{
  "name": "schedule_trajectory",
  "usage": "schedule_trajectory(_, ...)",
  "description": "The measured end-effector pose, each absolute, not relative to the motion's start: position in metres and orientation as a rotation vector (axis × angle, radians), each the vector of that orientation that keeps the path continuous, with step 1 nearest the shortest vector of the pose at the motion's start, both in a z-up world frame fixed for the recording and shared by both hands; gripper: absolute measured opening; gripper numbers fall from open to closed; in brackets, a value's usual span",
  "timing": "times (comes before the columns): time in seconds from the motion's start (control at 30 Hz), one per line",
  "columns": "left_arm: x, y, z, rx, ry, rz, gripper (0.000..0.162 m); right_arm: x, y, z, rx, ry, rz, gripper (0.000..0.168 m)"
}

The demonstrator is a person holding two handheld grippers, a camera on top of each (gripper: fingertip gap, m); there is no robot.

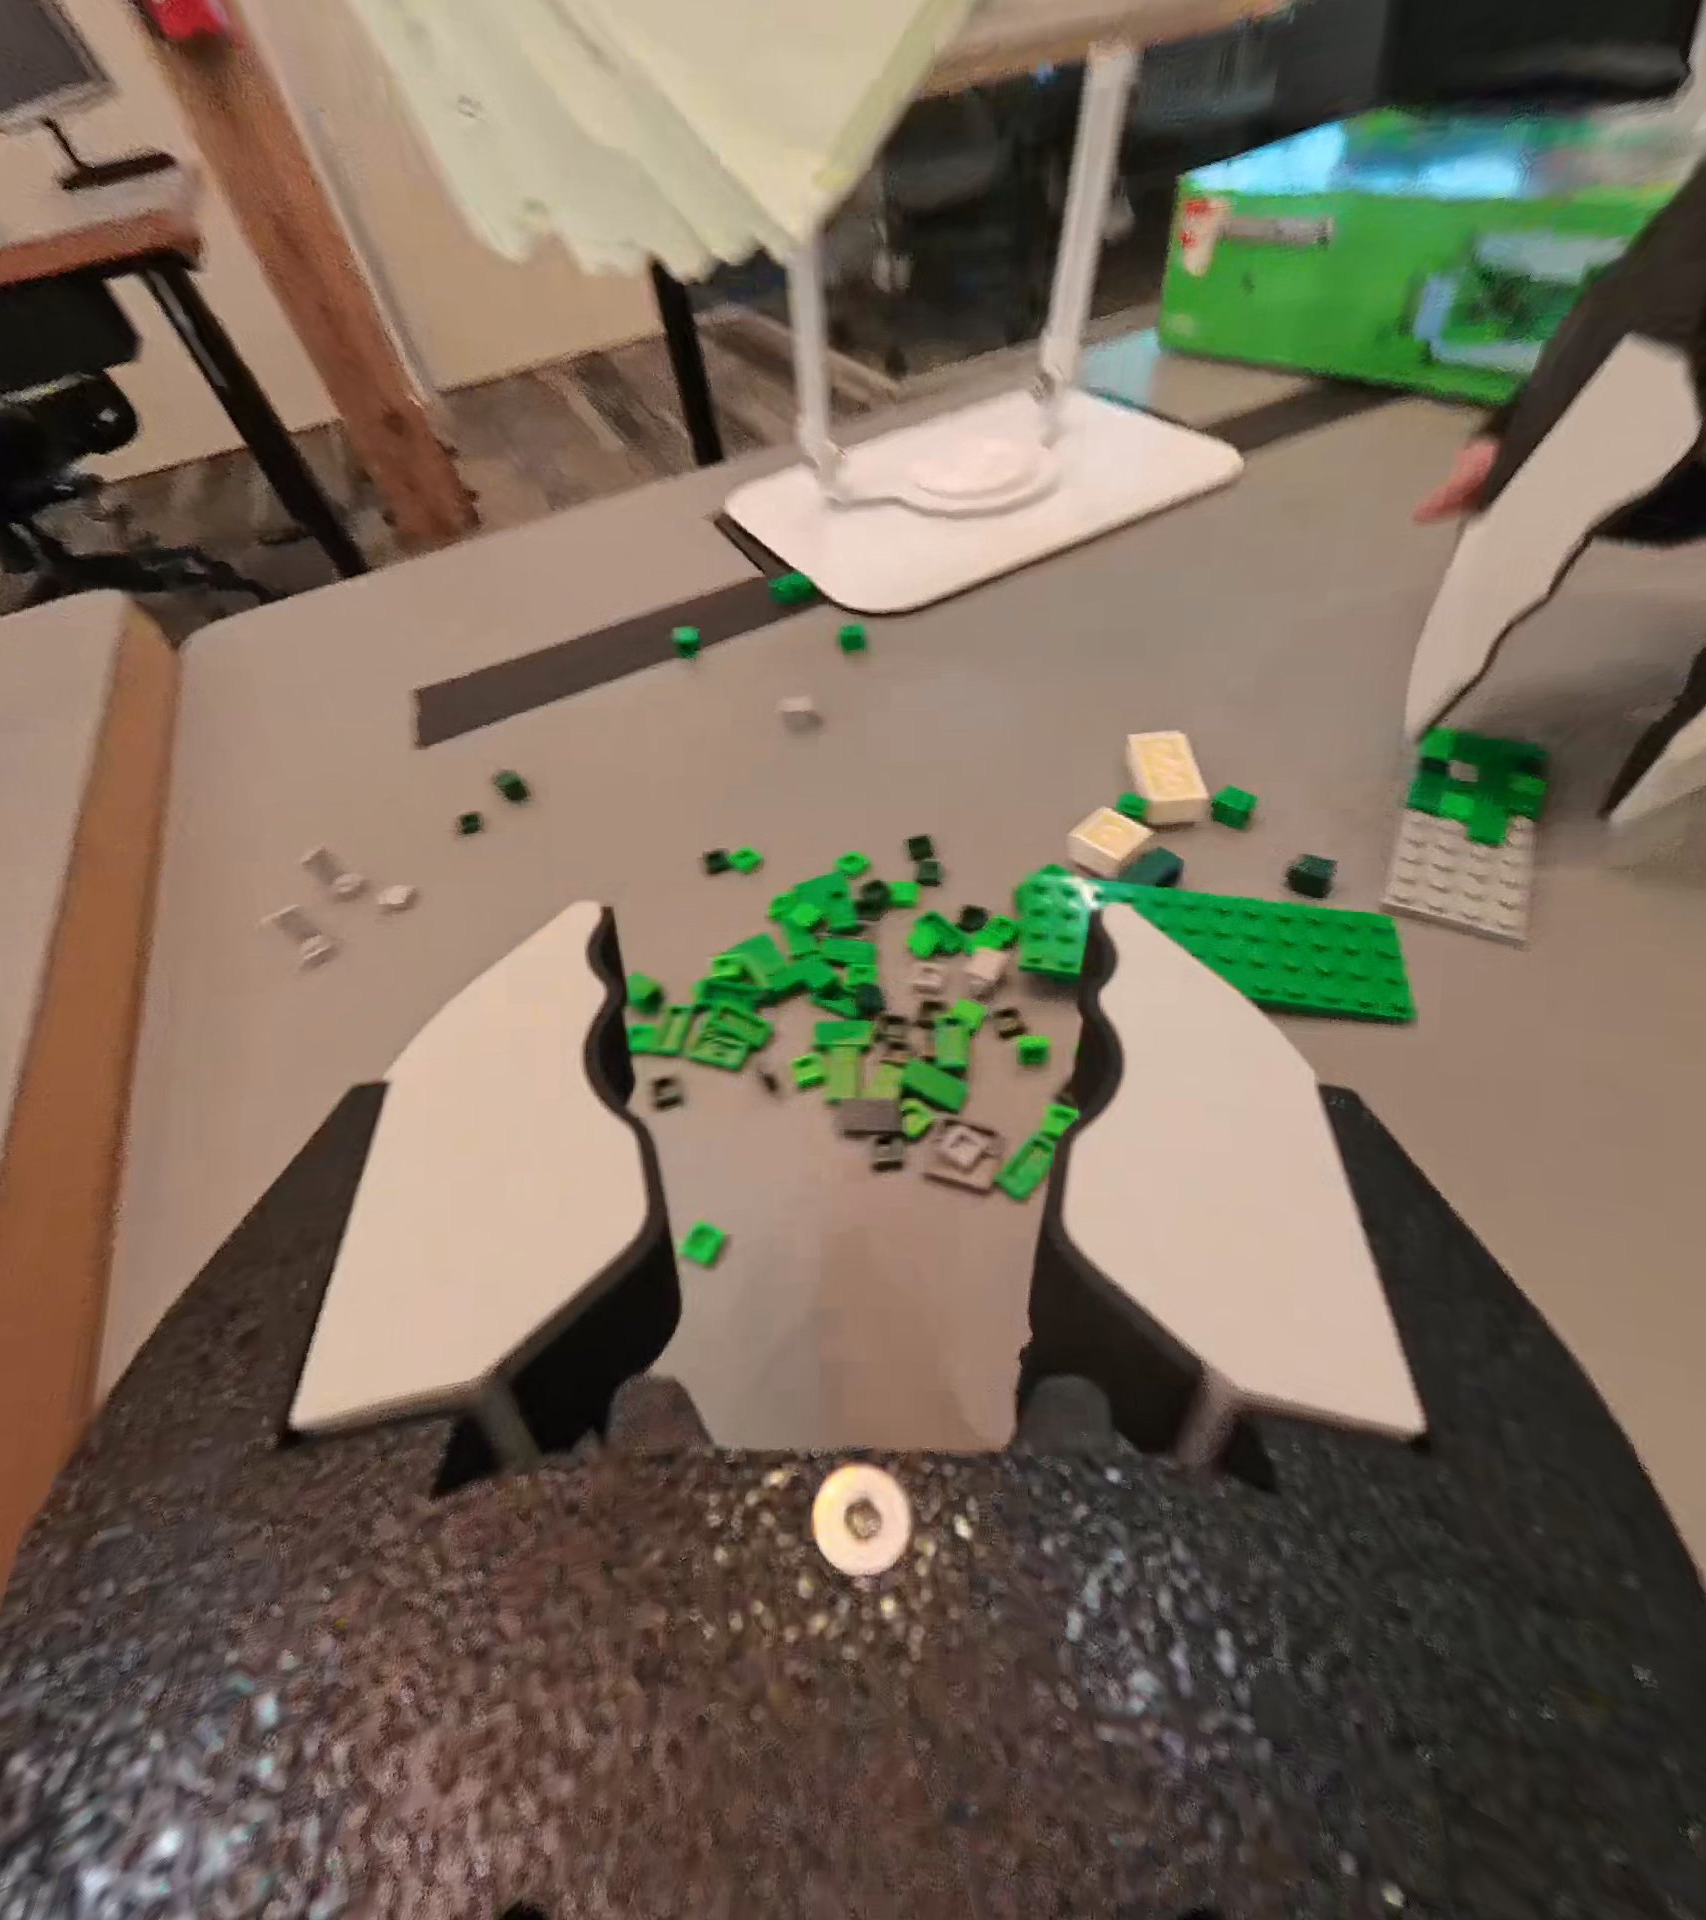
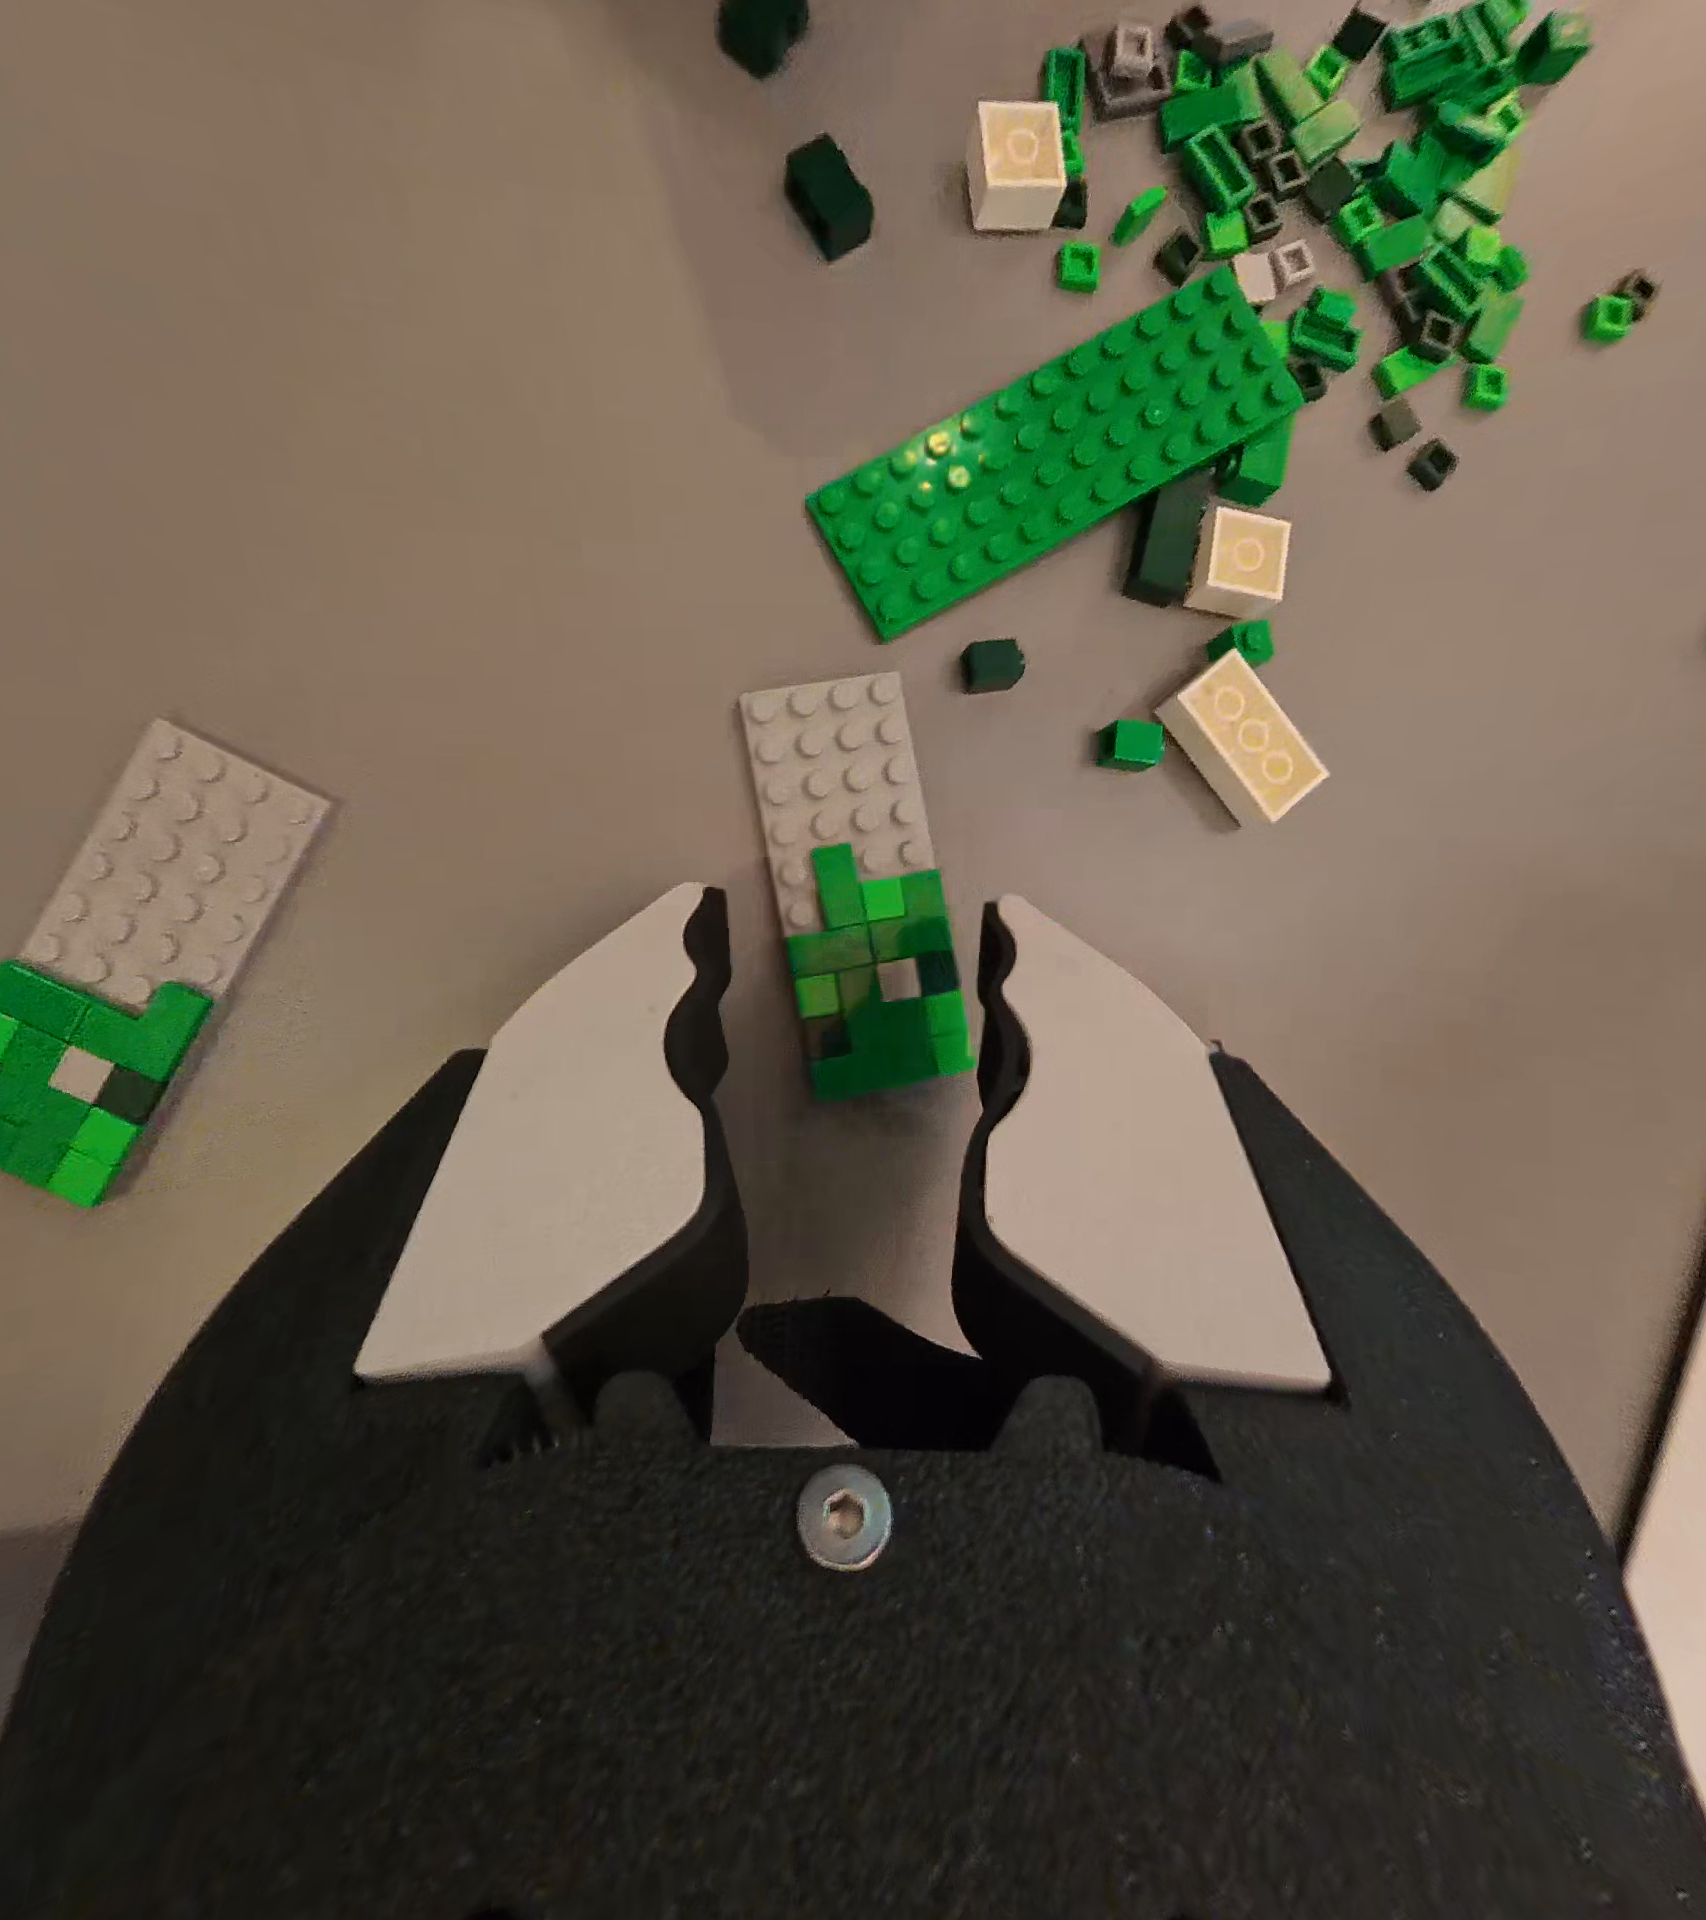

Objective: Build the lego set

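The right gripper (image 2: 851, 940) hovers with fingers spread, a grey plate half-tiled in green (image 2: 854, 883) lying between their tips on the worktop (image 2: 413, 416). The left gripper (image 1: 849, 966), fingers likewise parted and empty, faces the loose green brick pile (image 1: 828, 997) just beyond its tips.

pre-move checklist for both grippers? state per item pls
1. Left gripper open and holding nothing: ok.
2. Right gripper open and holding nothing: ok.
3. Right gripper lined up with the half-tiled grey plate, which lies between its fingers: ok.
4. Grey plate flat on the table: ok.
5. Loose green pieces ahead of the left gripper: ok.
6. Which piece goes on next: cannot tell.
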State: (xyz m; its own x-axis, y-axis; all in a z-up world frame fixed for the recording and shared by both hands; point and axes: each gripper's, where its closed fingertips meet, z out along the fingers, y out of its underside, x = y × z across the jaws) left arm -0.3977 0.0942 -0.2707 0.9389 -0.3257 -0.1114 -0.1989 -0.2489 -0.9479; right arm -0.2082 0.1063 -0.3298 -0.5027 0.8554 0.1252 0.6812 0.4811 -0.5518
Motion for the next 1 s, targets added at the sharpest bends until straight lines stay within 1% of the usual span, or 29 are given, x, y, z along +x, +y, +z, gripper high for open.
schedule_trajectory(0.17, -0.44, 0.092, -0.26, -1.797, 0.238, 0.011, 0.08, -0.213, 0.113, -0.346, -1.34, -2.455, 0.635, 0.044)
schedule_trajectory(0.23, -0.445, 0.09, -0.256, -1.776, 0.218, 0.058, 0.078, -0.212, 0.11, -0.345, -1.348, -2.465, 0.645, 0.033)
schedule_trajectory(0.4, -0.457, 0.091, -0.253, -1.73, 0.171, 0.165, 0.076, -0.204, 0.098, -0.341, -1.302, -2.452, 0.554, 0.033)
schedule_trajectory(0.53, -0.46, 0.095, -0.251, -1.684, 0.162, 0.21, 0.073, -0.263, 0.122, -0.308, -1.33, -2.158, 0.629, 0.025)
schedule_trajectory(0.6, -0.458, 0.097, -0.253, -1.679, 0.173, 0.205, 0.071, -0.298, 0.131, -0.299, -1.356, -2.122, 0.663, 0.018)
schedule_trajectory(0.7, -0.456, 0.097, -0.257, -1.691, 0.178, 0.193, 0.07, -0.346, 0.146, -0.305, -1.484, -2.131, 0.64, 0.01)
schedule_trajectory(0.83, -0.46, 0.095, -0.255, -1.678, 0.155, 0.173, 0.069, -0.382, 0.152, -0.319, -1.481, -2.24, 0.562, 0.01)
schedule_trajectory(1.0, -0.463, 0.094, -0.254, -1.674, 0.128, 0.141, 0.069, -0.394, 0.152, -0.334, -1.433, -2.326, 0.513, 0.01)
